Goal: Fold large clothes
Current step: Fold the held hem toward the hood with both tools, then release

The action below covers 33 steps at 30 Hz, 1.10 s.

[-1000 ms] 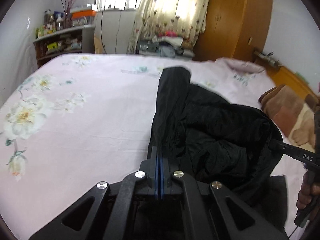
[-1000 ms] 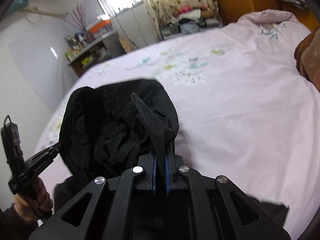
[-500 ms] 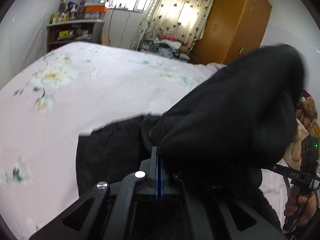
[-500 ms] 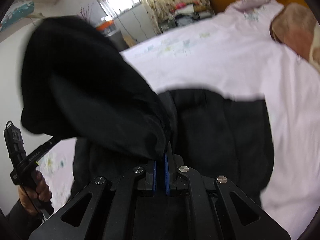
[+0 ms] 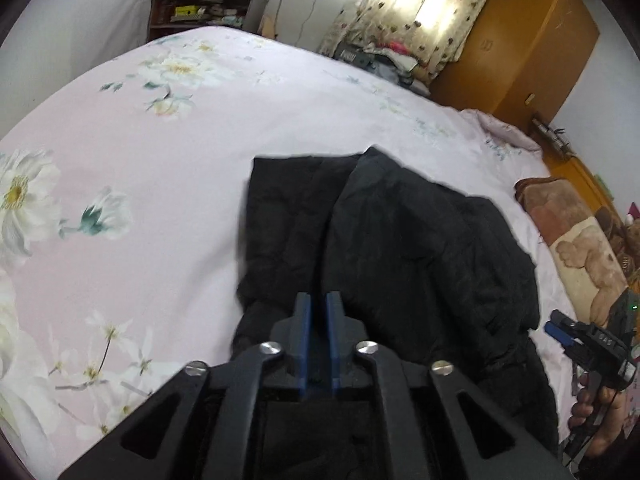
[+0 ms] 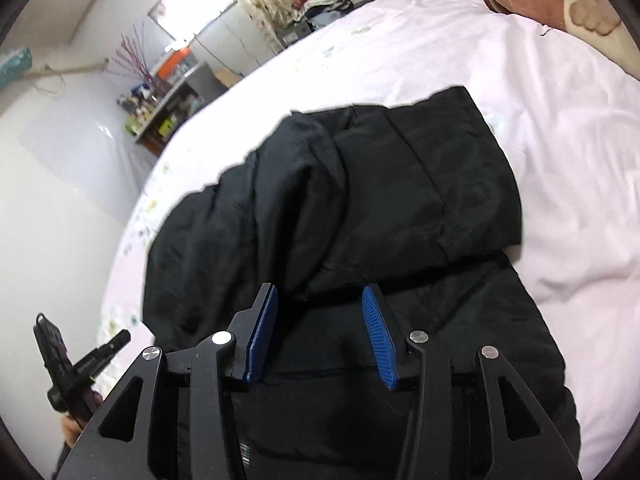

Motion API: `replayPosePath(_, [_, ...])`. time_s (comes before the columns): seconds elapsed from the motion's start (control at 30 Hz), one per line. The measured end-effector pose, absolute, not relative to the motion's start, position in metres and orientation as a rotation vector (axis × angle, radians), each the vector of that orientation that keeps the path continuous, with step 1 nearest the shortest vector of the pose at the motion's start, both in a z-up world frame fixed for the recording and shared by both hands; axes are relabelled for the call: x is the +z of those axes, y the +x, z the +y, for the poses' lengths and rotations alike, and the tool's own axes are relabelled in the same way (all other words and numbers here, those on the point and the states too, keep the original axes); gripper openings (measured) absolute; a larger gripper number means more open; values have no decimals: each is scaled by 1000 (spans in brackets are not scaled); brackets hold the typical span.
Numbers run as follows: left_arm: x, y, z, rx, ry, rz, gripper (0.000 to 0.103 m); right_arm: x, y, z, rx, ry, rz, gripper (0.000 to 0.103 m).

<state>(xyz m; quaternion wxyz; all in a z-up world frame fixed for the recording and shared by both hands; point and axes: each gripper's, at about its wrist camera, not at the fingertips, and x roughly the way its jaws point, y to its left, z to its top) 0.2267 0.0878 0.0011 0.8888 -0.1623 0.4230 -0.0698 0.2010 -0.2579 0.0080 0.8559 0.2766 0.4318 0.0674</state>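
Observation:
A large black padded garment (image 5: 400, 240) lies on the pink floral bed (image 5: 140, 184), one part folded over the rest; it also fills the right wrist view (image 6: 352, 184). My left gripper (image 5: 319, 300) sits at its near edge, jaws slightly apart with a narrow gap, nothing clearly held. My right gripper (image 6: 318, 300) is open, its blue pads wide apart just above the near part of the garment, holding nothing. The right gripper also shows at the right edge of the left wrist view (image 5: 560, 330), and the left gripper at the lower left of the right wrist view (image 6: 120, 338).
A brown teddy-print blanket (image 5: 580, 248) lies at the bed's right side. A wooden wardrobe (image 5: 520, 40), curtains and a cluttered shelf (image 5: 200, 4) stand beyond the bed. The white wall (image 6: 60, 180) is left of the bed.
Both grippers carried the lifted part of the garment over and laid it down on the rest. The right gripper opened and let go; the left jaws parted slightly.

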Motion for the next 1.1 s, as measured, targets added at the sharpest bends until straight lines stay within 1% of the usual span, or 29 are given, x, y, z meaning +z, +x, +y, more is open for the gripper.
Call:
replayPosePath(0.03, [6,230,83,-160,-333,860,27,11,206,-255,157,593,899,45])
replayPosePath(0.07, [11,237,75,-174,-323,841,37,12,211,-252,173,601,898,45])
replayPosePath(0.1, [15,243,68,-194,-310,825,41,11,217,-247,187,607,900,45])
replayPosePath(0.17, [16,259,49,-227,-273,819,42,6,228,-232,213,617,919,45])
replayPosePath(0.23, [11,268,31,-271,-263,838,42,-5,240,-223,219,625,976,45])
replayPosePath(0.33, [1,270,12,-317,-232,865,42,-23,261,-208,242,632,1036,45])
replayPosePath(0.37, [-1,269,8,-317,-217,868,42,-24,264,-205,250,635,1026,30])
replayPosePath(0.4, [-3,264,7,-319,-212,866,42,-21,264,-203,245,619,1003,6])
replayPosePath(0.53, [-28,254,11,-293,-199,916,42,-11,245,-202,245,592,945,5])
replayPosePath(0.57, [-40,249,14,-288,-197,939,42,-16,238,-204,233,590,950,5])
replayPosePath(0.6, [-50,245,16,-280,-194,957,37,-28,233,-204,214,592,980,5])
replayPosePath(0.63, [-61,241,17,-275,-194,974,35,-37,233,-202,205,591,1001,4])
replayPosePath(0.7, [-72,235,17,-273,-193,979,34,-57,233,-198,181,560,1034,4])
replayPosePath(0.83, [-65,237,12,-246,-163,997,34,-61,252,-186,160,515,1073,6])
replayPosePath(0.87, [-60,237,13,-246,-159,1006,34,-57,255,-186,154,502,1084,10])
replayPosePath(0.9, [-56,237,11,-246,-152,1012,34,-52,255,-185,153,487,1089,17])
replayPosePath(0.93, [-51,234,12,-253,-149,1016,34,-43,254,-185,151,466,1082,20])
replayPosePath(1.0, [-39,227,15,-273,-151,1007,34,-22,250,-188,167,442,1052,21])
replayPosePath(1.1, [-19,218,22,-287,-136,941,34,5,239,-193,157,366,996,21])
